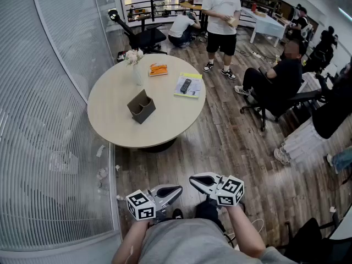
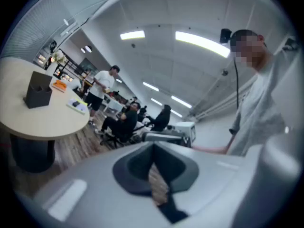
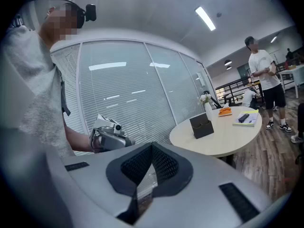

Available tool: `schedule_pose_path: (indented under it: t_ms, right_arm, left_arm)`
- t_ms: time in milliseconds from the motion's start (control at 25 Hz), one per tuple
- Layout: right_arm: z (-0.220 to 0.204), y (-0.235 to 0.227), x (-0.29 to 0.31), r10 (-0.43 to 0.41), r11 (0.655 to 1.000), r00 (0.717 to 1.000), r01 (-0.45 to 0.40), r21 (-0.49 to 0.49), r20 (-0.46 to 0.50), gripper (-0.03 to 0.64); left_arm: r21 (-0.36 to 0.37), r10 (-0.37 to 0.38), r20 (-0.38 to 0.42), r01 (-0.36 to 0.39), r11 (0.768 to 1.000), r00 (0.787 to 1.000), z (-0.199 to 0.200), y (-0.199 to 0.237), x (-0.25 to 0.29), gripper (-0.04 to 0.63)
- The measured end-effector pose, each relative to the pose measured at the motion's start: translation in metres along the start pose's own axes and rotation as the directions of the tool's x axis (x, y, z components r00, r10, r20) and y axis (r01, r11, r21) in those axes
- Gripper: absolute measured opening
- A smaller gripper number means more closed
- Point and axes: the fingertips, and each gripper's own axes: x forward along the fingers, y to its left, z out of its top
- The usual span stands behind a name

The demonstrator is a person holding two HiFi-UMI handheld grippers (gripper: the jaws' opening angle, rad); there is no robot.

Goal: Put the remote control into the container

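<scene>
The black remote control (image 1: 186, 85) lies on a yellow-green book (image 1: 190, 92) at the far right of the round beige table (image 1: 115, 120). The dark grey open-topped container (image 1: 142, 106) stands near the table's middle. Both grippers are held close to my body, well short of the table. My left gripper (image 1: 171, 191) and right gripper (image 1: 196, 181) are shut with nothing in them, their tips pointing at each other. In the right gripper view the container (image 3: 202, 125) and remote (image 3: 243, 118) show far off. The left gripper view shows the container (image 2: 38, 90) at the left.
A vase of flowers (image 1: 135, 66) and an orange object (image 1: 158, 69) sit at the table's far side. A glass wall with blinds (image 1: 44, 120) runs along the left. A person stands (image 1: 221, 15) and another sits (image 1: 278, 78) beyond the table. Wooden floor lies between me and the table.
</scene>
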Motion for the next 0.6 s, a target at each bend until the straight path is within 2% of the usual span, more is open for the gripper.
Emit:
schedule_pose_path:
  t_ms: [400, 600]
  right_arm:
    - [-0.004, 0.001, -0.002, 0.006, 1.000, 1.000, -0.006, 0.001, -0.003, 0.015]
    - [-0.001, -0.003, -0.007, 0.004, 1.000, 1.000, -0.005, 0.028, 0.029, 0.015]
  left_arm:
    - [0.012, -0.029, -0.014, 0.029, 1.000, 0.999, 0.004, -0.003, 0.009, -0.003]
    - [0.019, -0.044, -0.021, 0.045, 0.999, 0.999, 0.005, -0.005, 0.015, -0.003]
